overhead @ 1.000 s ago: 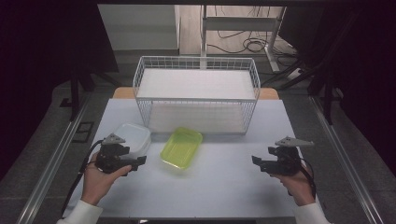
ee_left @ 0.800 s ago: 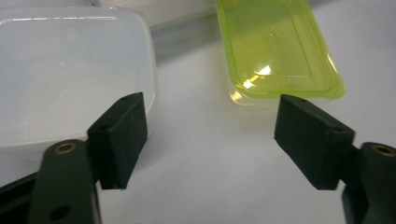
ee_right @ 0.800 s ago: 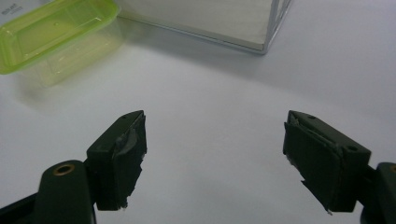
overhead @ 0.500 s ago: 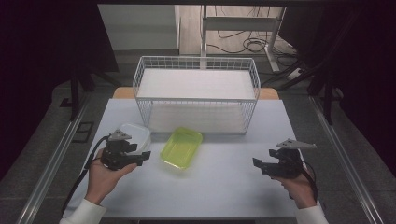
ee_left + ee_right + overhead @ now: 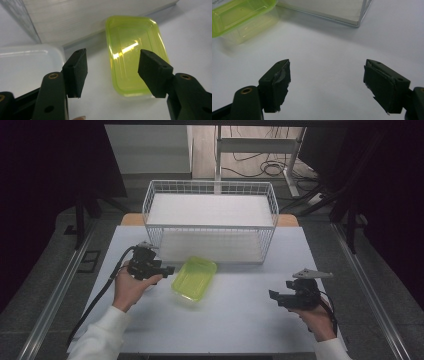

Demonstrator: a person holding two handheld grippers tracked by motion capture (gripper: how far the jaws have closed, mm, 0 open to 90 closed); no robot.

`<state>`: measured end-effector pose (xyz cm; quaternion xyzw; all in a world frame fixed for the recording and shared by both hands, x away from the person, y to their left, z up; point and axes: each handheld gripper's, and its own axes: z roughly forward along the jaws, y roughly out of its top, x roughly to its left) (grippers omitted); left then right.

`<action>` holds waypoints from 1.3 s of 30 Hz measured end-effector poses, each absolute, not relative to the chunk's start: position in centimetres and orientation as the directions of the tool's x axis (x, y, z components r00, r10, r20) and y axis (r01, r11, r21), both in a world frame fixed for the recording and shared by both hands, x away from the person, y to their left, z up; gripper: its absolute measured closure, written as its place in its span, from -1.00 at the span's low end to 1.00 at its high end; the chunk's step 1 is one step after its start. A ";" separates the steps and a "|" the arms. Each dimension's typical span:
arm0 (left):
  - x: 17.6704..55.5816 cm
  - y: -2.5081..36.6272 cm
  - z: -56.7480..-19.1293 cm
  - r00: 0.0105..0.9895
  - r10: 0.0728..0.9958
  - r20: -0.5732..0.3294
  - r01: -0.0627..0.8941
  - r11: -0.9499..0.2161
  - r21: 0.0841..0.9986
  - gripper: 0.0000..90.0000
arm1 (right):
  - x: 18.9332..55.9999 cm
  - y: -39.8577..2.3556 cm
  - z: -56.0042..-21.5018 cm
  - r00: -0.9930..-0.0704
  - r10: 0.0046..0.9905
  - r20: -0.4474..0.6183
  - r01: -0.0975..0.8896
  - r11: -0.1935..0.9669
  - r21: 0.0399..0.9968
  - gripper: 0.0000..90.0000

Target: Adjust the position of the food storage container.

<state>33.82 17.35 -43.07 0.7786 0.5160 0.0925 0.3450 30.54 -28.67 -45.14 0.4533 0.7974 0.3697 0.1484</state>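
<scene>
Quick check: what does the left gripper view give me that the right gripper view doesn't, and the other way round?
Left gripper view alone: a white translucent container at its left, beside the left gripper, whose jaws have just been closing and hold nothing. Right gripper view alone: the right gripper, open over bare white table, and the wire basket's corner. Both share the yellow-green container, which the left one sees from above and closer.

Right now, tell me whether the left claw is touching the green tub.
Apart. The left gripper view shows the left claw hanging open above the green tub, with bare table between the pads and its rim.
</scene>
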 end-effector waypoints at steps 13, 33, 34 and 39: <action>38.0 16.1 -44.3 0.428 0.869 -0.247 0.765 -0.203 0.611 0.45 | 30.6 -29.0 -45.2 -0.526 0.846 0.088 0.621 0.312 0.719 -0.52; 40.6 14.2 -47.6 0.454 0.871 -0.188 0.781 -0.287 0.555 0.99 | 30.8 -29.1 -45.6 -0.524 0.850 0.050 0.619 0.340 0.708 -0.50; 40.7 13.9 -47.8 0.453 0.872 -0.186 0.777 -0.284 0.562 0.99 | 30.8 -29.0 -45.7 -0.524 0.850 0.049 0.619 0.341 0.708 -0.50; 41.1 13.3 -48.5 0.436 0.881 -0.185 0.793 -0.279 0.541 0.99 | 30.9 -29.0 -45.7 -0.524 0.850 0.042 0.619 0.347 0.704 -0.50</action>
